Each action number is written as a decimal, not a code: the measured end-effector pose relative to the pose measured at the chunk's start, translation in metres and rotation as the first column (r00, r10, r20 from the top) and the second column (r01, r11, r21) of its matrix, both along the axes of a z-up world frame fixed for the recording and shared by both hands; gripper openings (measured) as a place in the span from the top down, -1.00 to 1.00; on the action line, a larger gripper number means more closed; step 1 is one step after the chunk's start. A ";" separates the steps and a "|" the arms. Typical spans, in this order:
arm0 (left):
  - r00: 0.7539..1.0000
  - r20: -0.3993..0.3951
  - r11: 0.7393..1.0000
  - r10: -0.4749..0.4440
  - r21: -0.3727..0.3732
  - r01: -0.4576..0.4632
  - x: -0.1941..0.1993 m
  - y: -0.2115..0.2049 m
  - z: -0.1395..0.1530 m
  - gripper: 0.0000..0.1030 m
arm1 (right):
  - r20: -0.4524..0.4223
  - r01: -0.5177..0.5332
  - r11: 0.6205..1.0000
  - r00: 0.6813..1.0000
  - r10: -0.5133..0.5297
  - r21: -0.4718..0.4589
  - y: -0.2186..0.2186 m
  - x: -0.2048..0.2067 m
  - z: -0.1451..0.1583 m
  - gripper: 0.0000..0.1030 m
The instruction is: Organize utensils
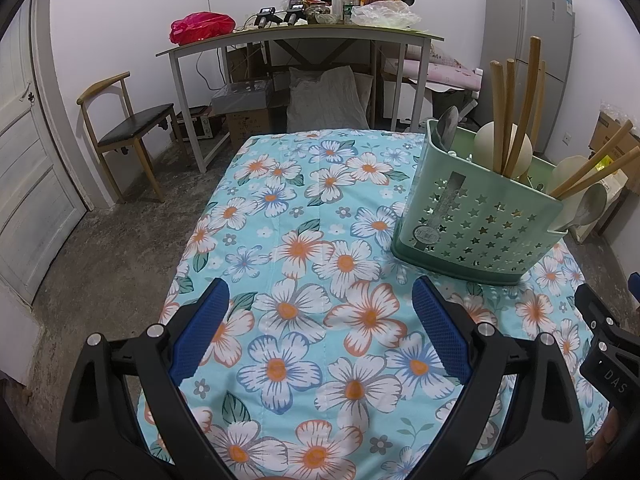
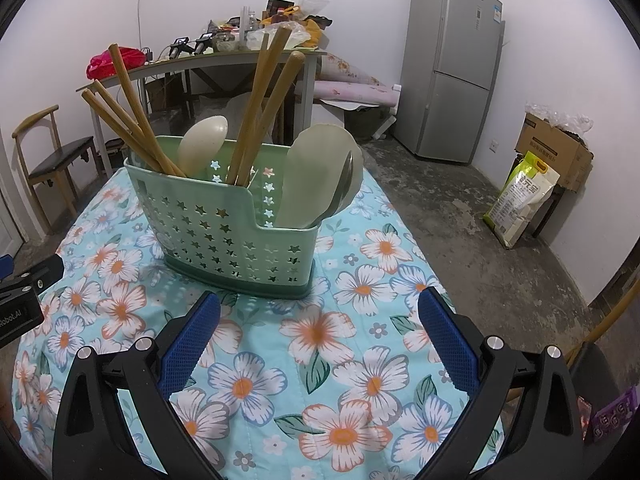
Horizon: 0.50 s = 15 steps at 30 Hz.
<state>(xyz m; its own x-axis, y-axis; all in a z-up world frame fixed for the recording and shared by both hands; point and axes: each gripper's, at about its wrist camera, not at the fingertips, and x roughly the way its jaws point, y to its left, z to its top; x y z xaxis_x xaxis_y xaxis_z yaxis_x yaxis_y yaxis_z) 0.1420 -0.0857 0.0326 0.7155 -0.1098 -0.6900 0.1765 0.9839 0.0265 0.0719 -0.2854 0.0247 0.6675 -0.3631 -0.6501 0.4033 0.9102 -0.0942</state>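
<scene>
Utensils (wooden chopsticks (image 2: 256, 112), pale spoons (image 2: 316, 176)) already stand in pale green plastic caddy with star cut-outs (image 2: 224, 236), which sits on floral turquoise tablecloth (image 2: 320, 360). Your left gripper (image 1: 320, 328): blue-padded fingers spread wide, holding nothing, hovering over bare cloth, caddy ahead to its right. Your right gripper (image 2: 318, 332): jaws equally wide, empty, caddy just ahead, slightly left. Nothing between either gripper and caddy. Beyond table: cluttered grey desk (image 1: 300, 36), wooden chair (image 1: 128, 128), silver fridge (image 2: 456, 68), cardboard box (image 2: 556, 148).
</scene>
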 end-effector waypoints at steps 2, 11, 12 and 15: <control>1.000 0.001 1.000 -0.001 0.000 0.001 0.000 0.000 0.000 -0.72 | 0.001 -0.001 1.000 1.000 0.001 0.000 0.000 0.000 0.000 -0.87; 1.000 0.000 1.000 0.000 -0.001 0.000 0.000 0.000 0.000 -0.72 | 0.000 -0.003 1.000 1.000 0.003 0.001 0.001 0.000 0.001 -0.87; 1.000 0.000 1.000 -0.001 0.000 0.001 0.000 0.000 0.000 -0.72 | -0.001 -0.003 1.000 1.000 0.003 0.000 0.001 0.000 0.001 -0.87; 1.000 -0.002 1.000 -0.001 -0.001 0.001 0.000 0.001 0.001 -0.72 | -0.001 -0.004 1.000 1.000 0.004 0.002 0.001 0.000 0.001 -0.87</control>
